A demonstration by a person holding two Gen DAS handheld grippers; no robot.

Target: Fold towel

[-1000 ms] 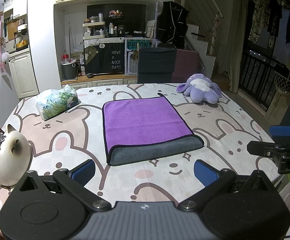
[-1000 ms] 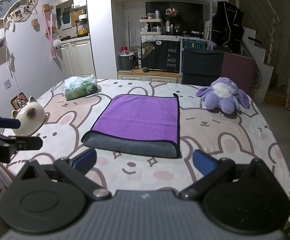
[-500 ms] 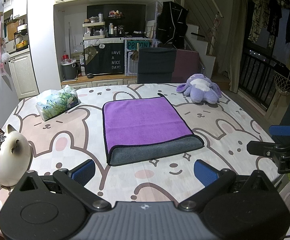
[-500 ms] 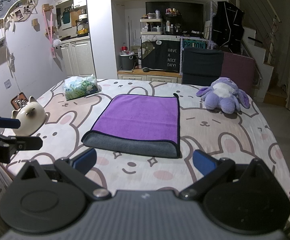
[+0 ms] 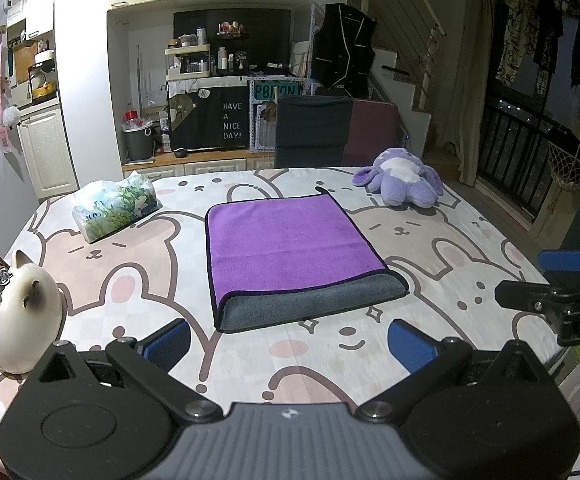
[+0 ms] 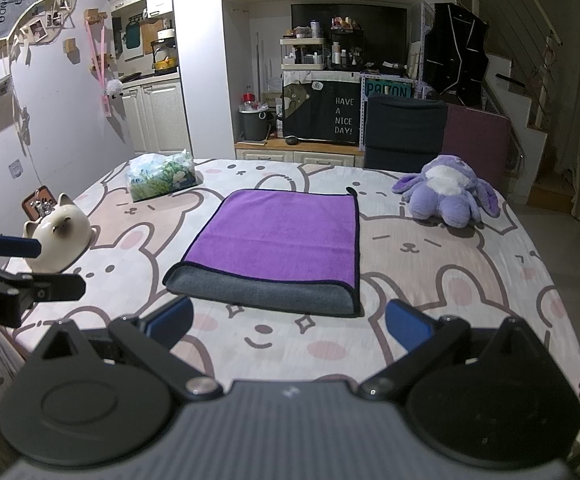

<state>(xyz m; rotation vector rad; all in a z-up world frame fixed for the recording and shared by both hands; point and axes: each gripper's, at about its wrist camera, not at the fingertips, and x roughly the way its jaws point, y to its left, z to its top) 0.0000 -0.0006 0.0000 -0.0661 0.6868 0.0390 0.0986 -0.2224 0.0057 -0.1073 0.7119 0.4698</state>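
Observation:
A purple towel (image 5: 290, 240) with a grey underside lies folded on the table, its grey fold edge (image 5: 314, 308) nearest me. It also shows in the right wrist view (image 6: 277, 240). My left gripper (image 5: 287, 342) is open and empty, hovering just short of the towel's near edge. My right gripper (image 6: 287, 326) is open and empty, also just short of the near edge. The right gripper shows at the right edge of the left wrist view (image 5: 558, 284); the left gripper shows at the left edge of the right wrist view (image 6: 17, 268).
The table has a bunny-print cloth (image 5: 129, 280). A white cat figurine (image 5: 17, 312) stands near left, a tissue pack (image 5: 115, 206) far left, a purple plush toy (image 5: 402, 184) far right. A dark chair (image 5: 310, 132) stands behind the table.

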